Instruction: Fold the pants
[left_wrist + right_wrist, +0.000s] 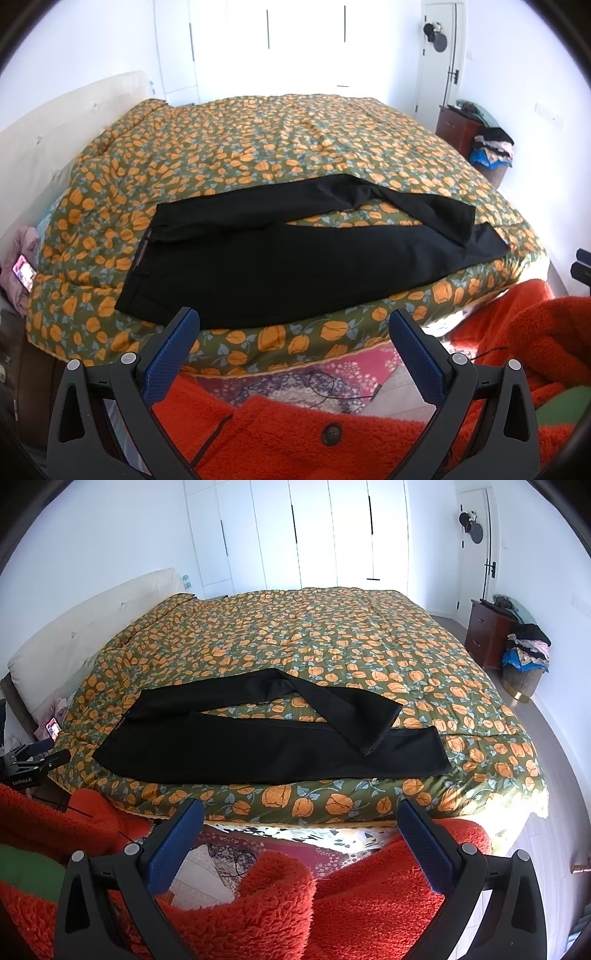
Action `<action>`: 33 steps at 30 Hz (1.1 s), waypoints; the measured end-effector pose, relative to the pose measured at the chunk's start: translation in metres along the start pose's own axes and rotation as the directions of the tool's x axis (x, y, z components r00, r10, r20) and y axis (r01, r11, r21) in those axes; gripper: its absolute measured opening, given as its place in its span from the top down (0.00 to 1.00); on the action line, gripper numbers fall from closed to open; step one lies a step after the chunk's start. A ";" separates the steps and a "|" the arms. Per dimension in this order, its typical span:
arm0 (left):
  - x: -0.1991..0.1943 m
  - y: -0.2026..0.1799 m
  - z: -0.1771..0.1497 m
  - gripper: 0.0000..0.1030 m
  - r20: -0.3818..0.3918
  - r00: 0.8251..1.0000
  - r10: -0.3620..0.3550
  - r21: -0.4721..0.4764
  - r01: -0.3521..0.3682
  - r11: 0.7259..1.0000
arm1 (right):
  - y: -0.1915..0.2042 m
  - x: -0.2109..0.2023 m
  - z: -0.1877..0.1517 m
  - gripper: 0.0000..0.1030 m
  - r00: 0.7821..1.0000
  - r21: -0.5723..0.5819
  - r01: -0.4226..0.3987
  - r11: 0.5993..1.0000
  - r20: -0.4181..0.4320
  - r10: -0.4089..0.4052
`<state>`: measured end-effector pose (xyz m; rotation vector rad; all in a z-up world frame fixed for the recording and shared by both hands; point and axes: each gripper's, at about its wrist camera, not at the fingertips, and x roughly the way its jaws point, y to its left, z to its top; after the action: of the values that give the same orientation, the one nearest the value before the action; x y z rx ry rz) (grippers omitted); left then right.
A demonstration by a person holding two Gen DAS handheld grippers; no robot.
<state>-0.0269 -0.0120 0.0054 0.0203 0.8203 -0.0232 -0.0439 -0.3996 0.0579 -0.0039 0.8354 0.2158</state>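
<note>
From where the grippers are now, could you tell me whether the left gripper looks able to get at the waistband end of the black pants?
Probably yes. The left gripper is open and empty, and the pants lie flat near the quilt's front edge with nothing between. The waistband lies off to its left, uncovered.

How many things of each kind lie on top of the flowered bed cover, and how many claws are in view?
Black pants: 1, spread out on the bed cover, one leg bent over the other
Phone with lit screen: 1, at the cover's left edge
Claws: 2, the left claw and the right claw, both open
Total: 4
</note>
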 end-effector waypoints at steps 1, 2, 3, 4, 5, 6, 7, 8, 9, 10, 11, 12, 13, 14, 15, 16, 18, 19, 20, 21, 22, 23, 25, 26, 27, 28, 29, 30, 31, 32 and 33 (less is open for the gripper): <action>0.000 0.000 -0.001 0.01 0.000 1.000 0.000 -0.001 0.000 1.000 | 0.000 0.000 0.000 0.00 1.000 0.000 0.000 1.000 0.000 0.000; 0.000 0.000 -0.001 0.01 0.000 1.000 -0.001 -0.003 0.001 1.000 | 0.002 0.000 0.001 0.00 1.000 -0.002 0.001 1.000 -0.001 -0.001; 0.000 0.001 -0.001 0.01 0.000 1.000 -0.001 -0.003 0.001 1.000 | 0.003 0.000 0.001 0.00 1.000 -0.004 0.002 1.000 -0.001 -0.002; 0.000 0.001 -0.001 0.01 0.000 1.000 0.001 -0.002 -0.001 1.000 | 0.004 0.001 0.002 0.00 1.000 -0.010 0.003 1.000 -0.002 -0.003; 0.000 0.001 -0.001 0.01 0.000 1.000 0.002 -0.002 -0.002 1.000 | 0.005 0.001 0.002 0.00 1.000 -0.018 0.008 1.000 -0.002 -0.008; 0.000 0.002 -0.001 0.01 0.000 1.000 0.003 -0.002 -0.003 1.000 | 0.007 0.001 0.004 0.00 1.000 -0.025 0.013 1.000 -0.002 -0.013; 0.000 0.002 -0.002 0.01 0.000 1.000 0.003 -0.002 -0.003 1.000 | 0.007 0.002 0.004 0.00 1.000 -0.031 0.016 0.999 -0.003 -0.016; 0.001 0.002 -0.001 0.01 0.001 1.000 0.004 -0.002 -0.004 1.000 | 0.008 0.002 0.005 0.00 1.000 -0.039 0.022 0.999 -0.004 -0.023; 0.000 0.002 -0.002 0.01 0.001 1.000 0.005 -0.002 -0.005 1.000 | 0.009 0.003 0.005 0.00 1.000 -0.045 0.026 0.999 -0.004 -0.026; 0.000 0.003 -0.002 0.01 0.001 1.000 0.006 -0.002 -0.006 1.000 | 0.010 0.002 0.005 0.00 1.000 -0.048 0.028 0.998 -0.003 -0.028; 0.000 0.003 -0.002 0.01 0.002 1.000 0.008 -0.005 -0.008 1.000 | 0.010 0.003 0.006 0.00 1.000 -0.051 0.030 0.998 -0.004 -0.030; 0.000 0.004 -0.003 0.01 0.003 1.000 0.011 -0.008 -0.011 1.000 | 0.010 0.003 0.006 0.00 0.999 -0.052 0.032 0.998 -0.007 -0.033; -0.001 0.005 -0.004 0.01 0.003 1.000 0.014 -0.012 -0.014 1.000 | 0.010 0.002 0.006 0.00 0.999 -0.052 0.037 0.998 -0.008 -0.037; -0.001 0.006 -0.005 0.01 0.003 1.000 0.017 -0.019 -0.017 1.000 | 0.010 0.002 0.005 0.00 0.999 -0.053 0.041 0.998 -0.008 -0.041; -0.002 0.007 -0.006 0.01 0.002 1.000 0.018 -0.026 -0.018 1.000 | 0.010 0.002 0.005 0.00 0.999 -0.053 0.046 0.998 -0.008 -0.046; -0.002 0.009 -0.007 0.01 0.001 1.000 0.018 -0.034 -0.018 0.999 | 0.011 0.001 0.005 0.00 0.999 -0.054 0.053 0.997 -0.007 -0.053; 0.001 0.011 -0.008 0.01 -0.006 1.000 0.018 -0.046 -0.018 0.999 | 0.013 0.001 0.006 0.00 0.998 -0.062 0.062 0.996 -0.005 -0.063; 0.002 0.011 -0.008 0.01 -0.010 1.000 0.019 -0.047 -0.020 0.999 | 0.014 0.001 0.007 0.00 0.998 -0.071 0.068 0.995 -0.005 -0.069; 0.003 0.011 -0.007 0.01 -0.012 1.000 0.020 -0.046 -0.021 0.999 | 0.016 0.002 0.008 0.00 0.997 -0.081 0.076 0.994 -0.003 -0.076; 0.003 0.010 -0.006 0.01 -0.011 1.000 0.021 -0.042 -0.022 0.999 | 0.018 0.002 0.009 0.00 0.996 -0.095 0.087 0.992 -0.001 -0.088; 0.003 0.010 -0.005 0.01 -0.006 1.000 0.021 -0.039 -0.021 0.999 | 0.020 0.003 0.010 0.00 0.995 -0.111 0.101 0.989 0.001 -0.101; 0.003 0.010 -0.005 0.01 -0.003 1.000 0.020 -0.037 -0.020 0.999 | 0.022 0.003 0.011 0.00 0.994 -0.122 0.110 0.986 0.004 -0.110; 0.003 0.009 -0.004 0.01 -0.003 1.000 0.022 -0.032 -0.022 0.999 | 0.025 0.003 0.013 0.00 0.993 -0.137 0.121 0.983 0.010 -0.121; 0.004 0.008 -0.004 0.01 -0.006 1.000 0.022 -0.032 -0.022 0.999 | 0.026 0.004 0.014 0.00 0.992 -0.144 0.125 0.982 0.011 -0.125; 0.005 0.008 -0.004 0.01 -0.007 1.000 0.023 -0.031 -0.023 0.999 | 0.026 0.005 0.014 0.00 0.992 -0.149 0.128 0.981 0.011 -0.128; 0.005 0.008 -0.004 0.01 -0.008 1.000 0.023 -0.031 -0.023 0.999 | 0.027 0.005 0.014 0.00 0.991 -0.154 0.130 0.980 0.010 -0.130; 0.005 0.008 -0.004 0.01 -0.009 1.000 0.024 -0.030 -0.024 0.999 | 0.028 0.006 0.014 0.00 0.991 -0.159 0.132 0.978 0.009 -0.133; 0.005 0.008 -0.004 0.01 -0.009 1.000 0.023 -0.030 -0.023 0.999 | 0.028 0.007 0.014 0.00 0.991 -0.165 0.135 0.977 0.008 -0.136; 0.006 0.007 -0.004 0.01 -0.011 1.000 0.022 -0.028 -0.023 0.999 | 0.029 0.008 0.014 0.00 0.990 -0.170 0.138 0.976 0.007 -0.139; 0.006 0.007 -0.004 0.01 -0.012 1.000 0.022 -0.026 -0.022 0.999 | 0.029 0.009 0.014 0.00 0.990 -0.172 0.138 0.975 0.007 -0.139; 0.006 0.006 -0.004 0.01 -0.013 1.000 0.023 -0.023 -0.023 0.999 | 0.030 0.009 0.013 0.00 0.990 -0.174 0.138 0.975 0.007 -0.139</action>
<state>-0.0253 -0.0058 -0.0021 0.0074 0.8329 0.0081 -0.0341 -0.3677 0.0629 -0.2260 0.8162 0.1567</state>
